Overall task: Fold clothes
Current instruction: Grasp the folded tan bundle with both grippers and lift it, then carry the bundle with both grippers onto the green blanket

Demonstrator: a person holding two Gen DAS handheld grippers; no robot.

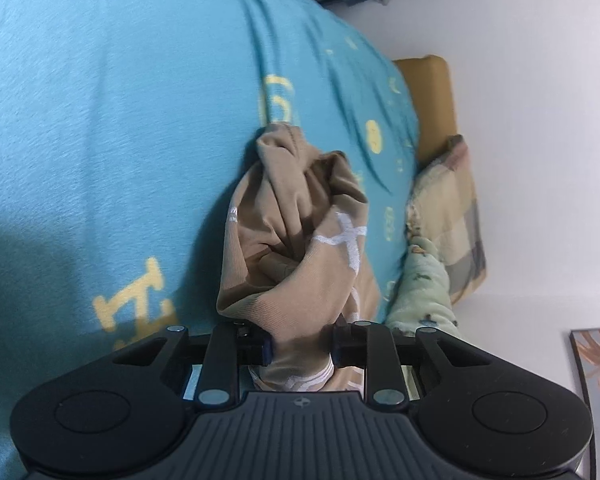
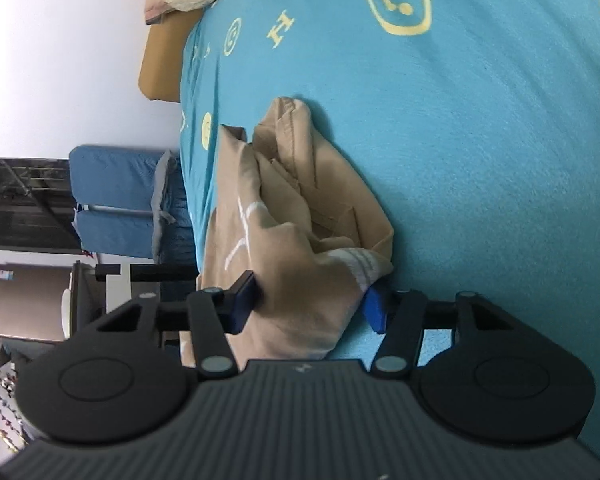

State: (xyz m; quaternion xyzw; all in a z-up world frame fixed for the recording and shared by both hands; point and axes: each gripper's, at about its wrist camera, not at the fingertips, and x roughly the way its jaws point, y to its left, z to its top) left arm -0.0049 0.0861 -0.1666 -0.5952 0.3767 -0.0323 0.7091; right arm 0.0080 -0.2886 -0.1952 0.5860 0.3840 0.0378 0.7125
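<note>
My left gripper is clamped narrowly on bunched tan fabric, while my right gripper, jaws wider, presses both pads against it.

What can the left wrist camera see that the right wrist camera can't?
Only the left wrist view shows a pale green fleecy blanket, a framed picture, and the left gripper pinching the cloth. Only the right wrist view shows a blue folding mattress, a big yellow smiley badge on the sheet, and the right gripper with cloth between its jaws. Both show the crumpled tan garment on the turquoise bedsheet.
</note>
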